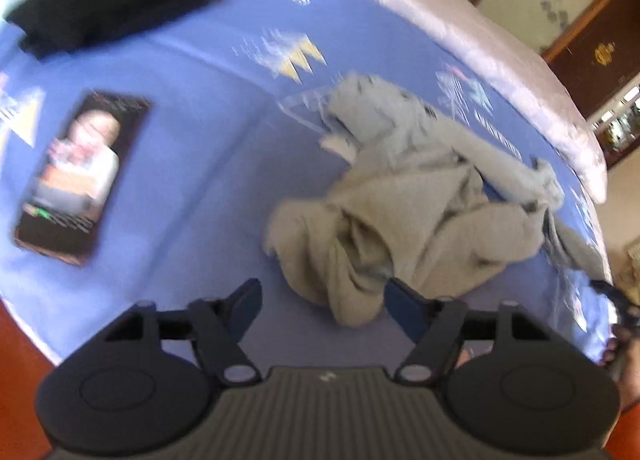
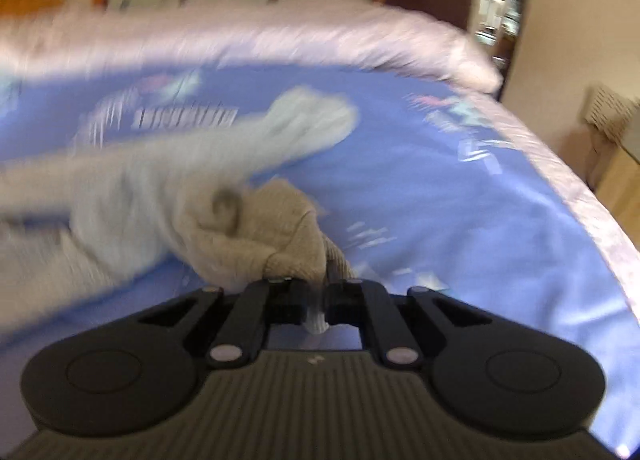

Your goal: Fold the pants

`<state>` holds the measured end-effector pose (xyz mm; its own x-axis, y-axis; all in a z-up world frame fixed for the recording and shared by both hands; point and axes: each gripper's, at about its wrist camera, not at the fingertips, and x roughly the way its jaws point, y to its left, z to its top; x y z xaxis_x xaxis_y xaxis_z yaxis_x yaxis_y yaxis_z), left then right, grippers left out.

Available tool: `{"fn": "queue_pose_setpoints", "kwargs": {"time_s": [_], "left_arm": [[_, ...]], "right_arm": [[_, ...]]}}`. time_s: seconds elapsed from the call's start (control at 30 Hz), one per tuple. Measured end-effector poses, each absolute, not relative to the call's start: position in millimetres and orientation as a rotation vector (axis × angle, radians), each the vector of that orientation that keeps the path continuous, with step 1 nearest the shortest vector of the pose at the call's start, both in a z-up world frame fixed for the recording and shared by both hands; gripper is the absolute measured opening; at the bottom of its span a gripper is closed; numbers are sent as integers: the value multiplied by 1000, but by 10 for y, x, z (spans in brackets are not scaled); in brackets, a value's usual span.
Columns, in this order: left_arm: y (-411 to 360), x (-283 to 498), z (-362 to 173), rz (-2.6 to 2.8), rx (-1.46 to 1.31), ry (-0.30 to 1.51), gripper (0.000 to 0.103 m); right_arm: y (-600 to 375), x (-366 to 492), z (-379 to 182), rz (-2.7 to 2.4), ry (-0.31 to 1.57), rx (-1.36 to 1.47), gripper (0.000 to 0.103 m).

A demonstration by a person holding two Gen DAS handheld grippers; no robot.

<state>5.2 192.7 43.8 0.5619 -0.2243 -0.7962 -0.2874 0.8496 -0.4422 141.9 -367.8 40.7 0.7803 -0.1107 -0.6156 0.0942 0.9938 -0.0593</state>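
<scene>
Right gripper (image 2: pixel 316 300) jaws pinched on pants (image 1: pixel 404 219) edge, left gripper (image 1: pixel 320 300) wide open, empty, w/ heap at 1 o'clock; thin grip could slip, bunching worse.

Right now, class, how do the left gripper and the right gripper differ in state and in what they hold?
The left gripper stands open, while the right gripper is shut. The left gripper holds nothing, its fingers on either side of an edge of the crumpled grey pants without pressing it; the right gripper pinches a fold of those pants. Both are black two-finger tools above the blue bedsheet.
</scene>
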Motion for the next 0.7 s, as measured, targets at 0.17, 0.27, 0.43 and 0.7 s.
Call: {"fn": "queue_pose_setpoints", "kwargs": {"time_s": [0.17, 0.27, 0.43, 0.7], "left_arm": [[1823, 205, 179, 4, -648, 1004, 65], [1783, 321, 99, 21, -641, 997, 30], [1834, 401, 81, 47, -656, 1009, 10], [2130, 341, 371, 150, -719, 954, 9]], "right_arm": [[-4438, 557, 1305, -209, 509, 34, 9], [-4804, 126, 1738, -279, 457, 46, 9], [-5311, -288, 2067, -392, 421, 169, 10], [-5505, 1213, 1413, -386, 754, 223, 49]]}}
